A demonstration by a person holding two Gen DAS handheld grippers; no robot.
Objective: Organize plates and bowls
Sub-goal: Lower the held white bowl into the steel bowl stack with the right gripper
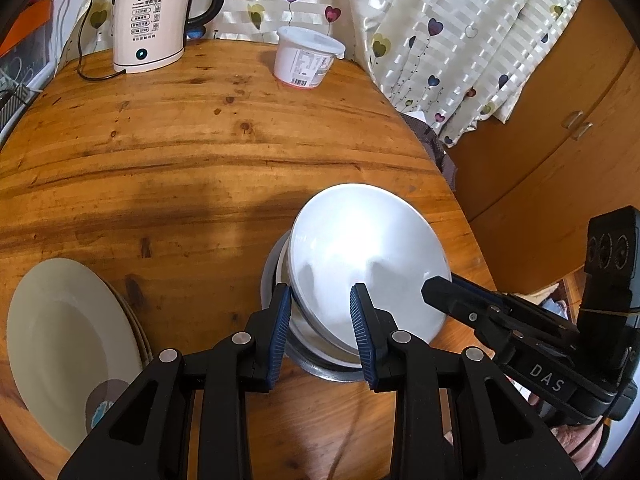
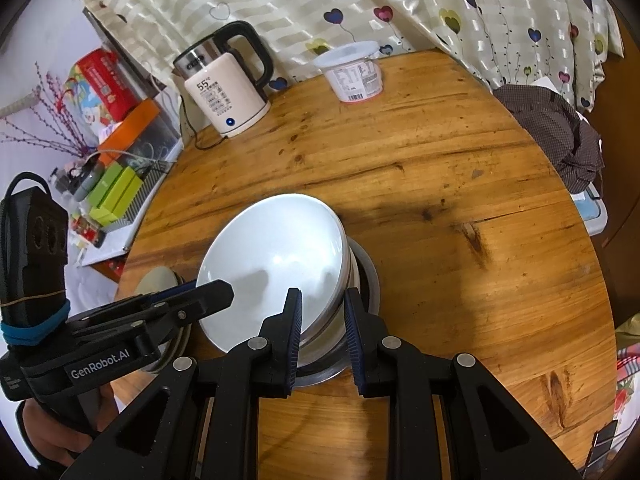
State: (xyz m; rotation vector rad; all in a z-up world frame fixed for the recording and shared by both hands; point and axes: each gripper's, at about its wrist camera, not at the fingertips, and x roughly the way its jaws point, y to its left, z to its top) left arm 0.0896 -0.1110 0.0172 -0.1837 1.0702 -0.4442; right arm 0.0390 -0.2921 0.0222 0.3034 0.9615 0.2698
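Observation:
A white bowl (image 1: 360,248) (image 2: 276,248) tilts on top of a stack of white bowls sitting in a metal bowl (image 1: 332,372) (image 2: 360,272) on the round wooden table. My left gripper (image 1: 322,332) straddles the tilted bowl's near-left rim, its jaws set around the rim. My right gripper (image 2: 322,334) straddles the rim on the opposite side the same way. Whether the pads press the rim is unclear. A stack of cream plates (image 1: 68,344) lies to the left, mostly hidden in the right wrist view (image 2: 156,278).
An electric kettle (image 1: 150,20) (image 2: 228,88) and a white plastic tub (image 1: 306,58) (image 2: 354,72) stand at the table's far edge. A curtain hangs behind. A wooden cabinet (image 1: 560,128) stands to the right. Boxes and clutter (image 2: 116,148) sit beside the table on the left.

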